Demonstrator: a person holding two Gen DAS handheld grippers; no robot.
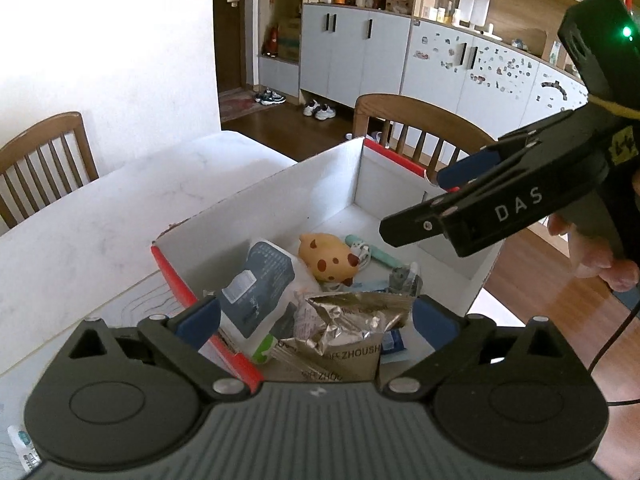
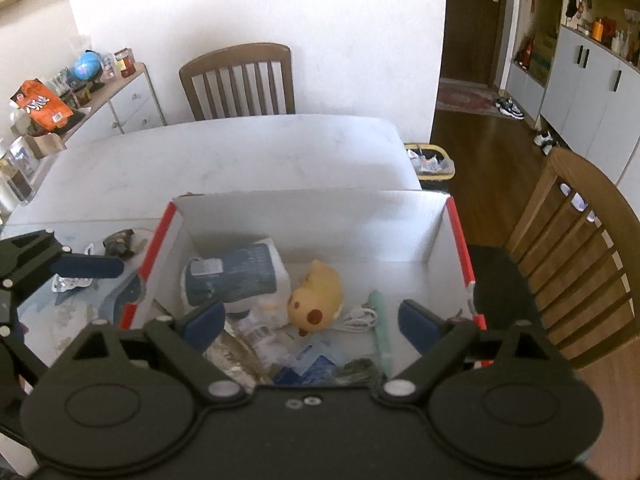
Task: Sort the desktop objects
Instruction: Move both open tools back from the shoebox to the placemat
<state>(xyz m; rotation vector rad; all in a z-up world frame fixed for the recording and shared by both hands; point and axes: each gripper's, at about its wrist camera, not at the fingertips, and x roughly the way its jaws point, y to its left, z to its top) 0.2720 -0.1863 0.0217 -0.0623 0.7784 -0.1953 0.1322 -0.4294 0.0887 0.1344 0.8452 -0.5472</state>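
A white cardboard box with red edges stands on the table. Inside lie a yellow spotted toy, a blue-and-white pack, a crumpled silver foil bag, a mint green stick and a white cable. My left gripper hangs open over the box's near corner, nothing between its blue pads. My right gripper is open above the box, also holding nothing.
Left of the box, a dark small object and a foil blister lie on the table. Wooden chairs stand at the far side and to the right. A small bin sits on the floor.
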